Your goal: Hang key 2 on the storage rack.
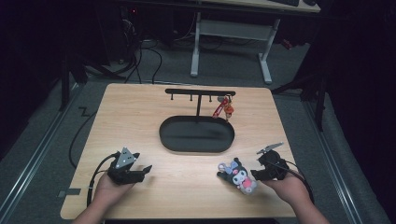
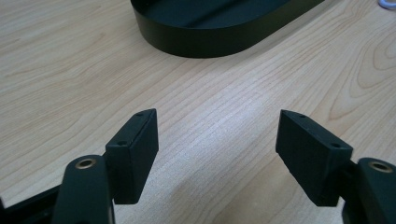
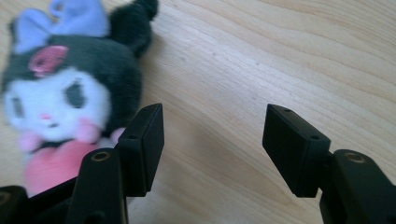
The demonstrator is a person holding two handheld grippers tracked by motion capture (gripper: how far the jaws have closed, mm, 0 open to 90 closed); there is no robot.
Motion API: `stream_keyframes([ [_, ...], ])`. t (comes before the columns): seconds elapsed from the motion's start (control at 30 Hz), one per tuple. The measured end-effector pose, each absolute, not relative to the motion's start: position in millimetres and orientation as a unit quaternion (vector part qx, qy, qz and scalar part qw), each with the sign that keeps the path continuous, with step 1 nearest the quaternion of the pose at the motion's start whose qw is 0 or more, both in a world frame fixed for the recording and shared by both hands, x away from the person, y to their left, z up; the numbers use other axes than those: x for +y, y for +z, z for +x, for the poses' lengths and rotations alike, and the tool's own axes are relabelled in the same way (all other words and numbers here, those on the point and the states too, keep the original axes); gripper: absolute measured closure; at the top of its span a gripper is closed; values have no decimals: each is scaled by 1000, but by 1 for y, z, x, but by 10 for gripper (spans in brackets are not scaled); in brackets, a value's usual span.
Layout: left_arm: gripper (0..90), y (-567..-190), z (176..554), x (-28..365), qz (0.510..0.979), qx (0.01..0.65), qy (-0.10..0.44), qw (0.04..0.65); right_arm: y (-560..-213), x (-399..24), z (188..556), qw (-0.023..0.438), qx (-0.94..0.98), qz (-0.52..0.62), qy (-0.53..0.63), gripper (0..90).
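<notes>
While both grippers gape unladen, the plush toy [image 1: 239, 176] lies beside the right gripper [image 1: 259, 174].

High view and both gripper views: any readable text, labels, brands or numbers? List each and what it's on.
None readable.
Red strap hanging on the rack: any print too small to read.
Plush: face and bow, no text visible.
Tray, table, left gripper and right gripper: no markings visible.
</notes>
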State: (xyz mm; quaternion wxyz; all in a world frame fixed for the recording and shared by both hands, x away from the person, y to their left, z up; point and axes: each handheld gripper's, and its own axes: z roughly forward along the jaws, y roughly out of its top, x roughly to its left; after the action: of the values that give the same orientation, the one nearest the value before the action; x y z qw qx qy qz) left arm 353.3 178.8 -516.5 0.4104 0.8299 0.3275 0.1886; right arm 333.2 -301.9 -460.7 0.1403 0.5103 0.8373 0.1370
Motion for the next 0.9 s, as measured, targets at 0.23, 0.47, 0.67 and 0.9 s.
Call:
stream_keyframes([
  [0.23,303,-515,351,177,834,318,189,410,-437,-287,328,89,846,507,139,238],
  [0.47,303,-515,350,179,835,317,188,409,-441,-268,321,48,865,486,116,206],
  [0.67,303,-515,350,182,832,320,186,413,-461,-255,322,33,875,473,94,202],
  [0.9,303,-516,351,181,835,317,184,412,-479,-249,329,17,884,463,69,242],
])
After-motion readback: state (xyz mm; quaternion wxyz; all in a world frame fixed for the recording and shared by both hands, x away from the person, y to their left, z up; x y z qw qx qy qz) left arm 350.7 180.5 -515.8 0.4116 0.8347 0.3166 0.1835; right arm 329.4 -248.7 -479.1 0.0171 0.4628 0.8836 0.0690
